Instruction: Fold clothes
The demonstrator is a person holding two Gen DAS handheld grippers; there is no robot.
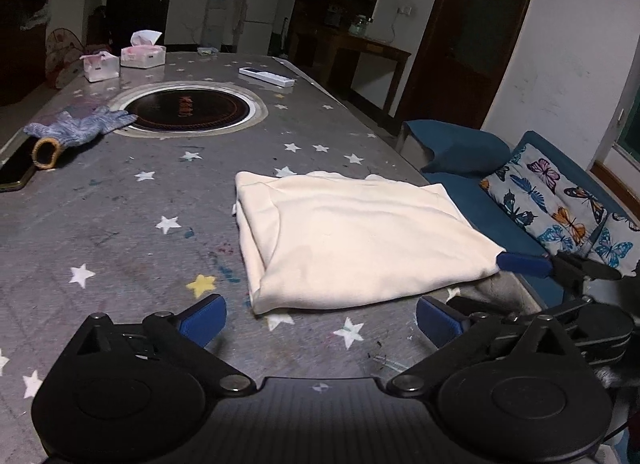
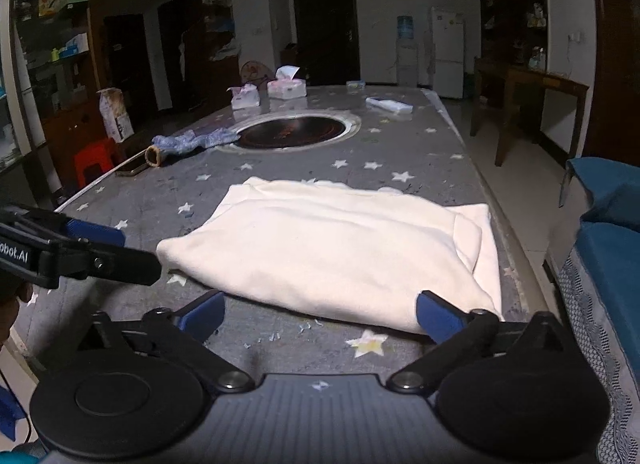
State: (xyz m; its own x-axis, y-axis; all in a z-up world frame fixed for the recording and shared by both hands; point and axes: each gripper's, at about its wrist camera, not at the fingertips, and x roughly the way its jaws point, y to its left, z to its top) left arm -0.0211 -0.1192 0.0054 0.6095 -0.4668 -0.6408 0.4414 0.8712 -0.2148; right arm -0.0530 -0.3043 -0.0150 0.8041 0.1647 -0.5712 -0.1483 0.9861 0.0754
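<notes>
On the left side of the gray table (image 1: 120, 223) with stars lies a blue knit glove (image 1: 80, 125), just beside a round black cooktop (image 1: 188, 107) set into the table. Behind them sit two pink tissue boxes (image 1: 143, 55).

The left gripper (image 1: 320, 320) stands wide apart, and nothing is between its blue fingers (image 1: 204, 322). It sits just short of the near edge of the cloth.

The cream cloth (image 1: 352, 236) lies folded flat on the table, near the right edge.

The right gripper (image 2: 320, 314) is wide apart too and holds nothing. One blue finger (image 2: 436, 318) is right at the cloth's near edge; I cannot tell if it touches.

On the far right is a blue sofa (image 1: 460, 191) with a butterfly pillow (image 1: 560, 207).
</notes>
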